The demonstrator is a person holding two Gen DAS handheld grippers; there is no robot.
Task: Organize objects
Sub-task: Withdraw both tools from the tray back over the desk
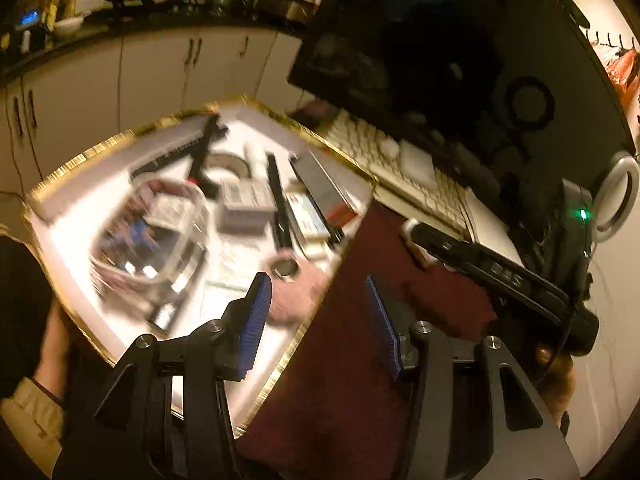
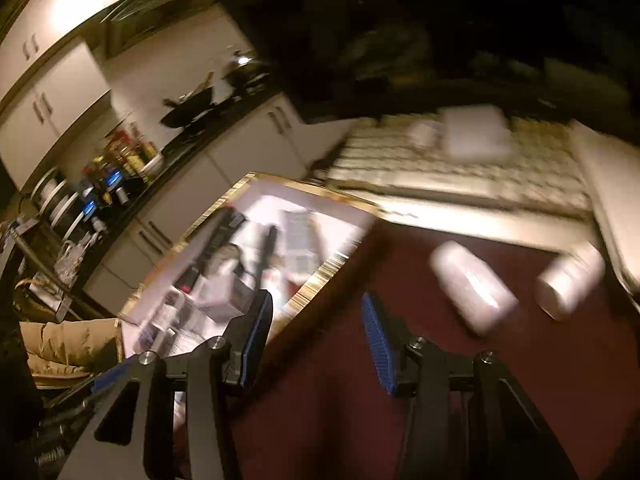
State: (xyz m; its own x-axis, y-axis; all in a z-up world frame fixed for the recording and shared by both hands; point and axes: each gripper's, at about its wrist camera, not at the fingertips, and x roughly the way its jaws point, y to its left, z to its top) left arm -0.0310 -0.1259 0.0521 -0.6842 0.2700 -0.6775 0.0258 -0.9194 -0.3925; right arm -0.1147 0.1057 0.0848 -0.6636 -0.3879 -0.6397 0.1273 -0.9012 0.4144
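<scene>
My left hand-held gripper (image 1: 316, 320) is released: its blue pads (image 1: 256, 320) stand apart with nothing between them. No earlier picture is there to compare. Ahead of it and to its left lies the open gold-edged box (image 1: 80, 160) with a white inside, crammed with things I can only half make out through the blur: a clear plastic bag (image 1: 152, 232) with something blue and white in it, a crossed black tripod-like piece (image 1: 204, 152), a long black stick (image 1: 278, 204), a few flat packets (image 1: 248, 200) and a small round dark tin (image 1: 285, 269) just ahead of the left pad. The box's near corner is hidden behind my fingers. Under the right pad is the dark red cloth (image 1: 360, 400) on the counter.

My right hand-held gripper (image 2: 316, 336) is released too, jaws apart and empty. It shows in the left view only as a long black body (image 1: 500, 276), cut off behind the left gripper's frame. Ahead and to its right, two white cylinders (image 2: 472, 288) (image 2: 570, 280) lie on the cloth, well apart from the box and smeared by motion, so I cannot read any label. Beyond them a pale keyboard (image 2: 460, 172) carries a white block (image 2: 474, 130). The dark screen (image 1: 440, 40) above is mostly black.
</scene>
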